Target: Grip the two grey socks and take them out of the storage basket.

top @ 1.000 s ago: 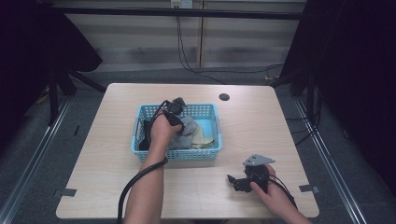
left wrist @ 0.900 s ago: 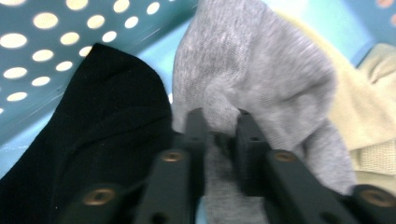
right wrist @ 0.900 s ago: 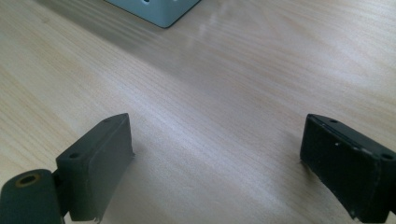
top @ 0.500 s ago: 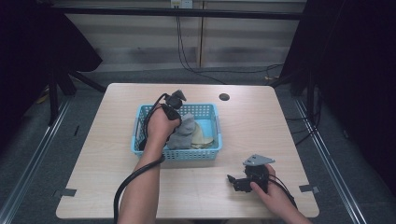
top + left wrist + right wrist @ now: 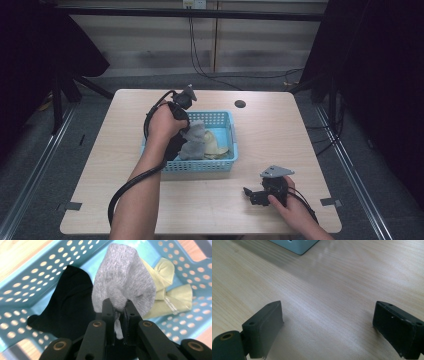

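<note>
Left gripper view: left claw [image 5: 117,305] is seen clenched on a grey sock [image 5: 125,282], lifted above the blue basket [image 5: 32,270]; a black sock [image 5: 67,307] lies below-left. Right claw [image 5: 327,327] is held released over the desk [image 5: 332,285]. Extraction judged underway; clearing the rim is required next.

A pale wooden table [image 5: 280,135] stands on grey carpet floor [image 5: 85,130] — dark curtains [image 5: 380,75] at both sides, a slatted wall [image 5: 260,47] with hanging cables [image 5: 200,55] behind.
</note>
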Available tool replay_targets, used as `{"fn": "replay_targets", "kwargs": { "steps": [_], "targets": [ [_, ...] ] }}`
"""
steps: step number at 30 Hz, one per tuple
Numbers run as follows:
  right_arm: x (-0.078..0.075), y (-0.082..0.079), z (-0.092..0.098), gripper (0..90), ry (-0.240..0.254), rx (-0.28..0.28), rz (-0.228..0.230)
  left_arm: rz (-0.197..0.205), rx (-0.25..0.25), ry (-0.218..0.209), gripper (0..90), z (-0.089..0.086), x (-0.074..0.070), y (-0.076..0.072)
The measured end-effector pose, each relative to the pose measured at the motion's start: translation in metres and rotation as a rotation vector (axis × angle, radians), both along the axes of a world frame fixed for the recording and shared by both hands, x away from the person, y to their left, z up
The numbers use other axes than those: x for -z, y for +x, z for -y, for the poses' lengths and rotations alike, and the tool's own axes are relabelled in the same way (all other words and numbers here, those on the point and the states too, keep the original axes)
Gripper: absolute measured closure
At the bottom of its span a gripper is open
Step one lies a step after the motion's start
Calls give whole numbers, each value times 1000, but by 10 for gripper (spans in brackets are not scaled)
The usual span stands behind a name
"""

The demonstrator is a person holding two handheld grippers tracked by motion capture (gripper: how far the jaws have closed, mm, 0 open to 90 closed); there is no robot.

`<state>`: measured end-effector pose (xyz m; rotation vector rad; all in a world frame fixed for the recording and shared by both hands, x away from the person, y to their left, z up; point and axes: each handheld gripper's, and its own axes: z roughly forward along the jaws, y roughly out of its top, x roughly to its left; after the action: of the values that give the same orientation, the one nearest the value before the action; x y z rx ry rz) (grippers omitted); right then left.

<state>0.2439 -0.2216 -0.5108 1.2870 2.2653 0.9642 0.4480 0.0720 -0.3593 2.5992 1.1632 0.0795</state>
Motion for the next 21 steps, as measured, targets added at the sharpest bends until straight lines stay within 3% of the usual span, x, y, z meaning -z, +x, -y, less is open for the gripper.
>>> {"fn": "replay_targets", "kwargs": {
  "steps": [9,21],
  "targets": [
    [0,0,0,88,2,0,1,-50,11,22,821,-12,-24,-4],
    [0,0,0,87,1,0,0,-52,-11,22,821,-35,-53,-12]
  ]
}}
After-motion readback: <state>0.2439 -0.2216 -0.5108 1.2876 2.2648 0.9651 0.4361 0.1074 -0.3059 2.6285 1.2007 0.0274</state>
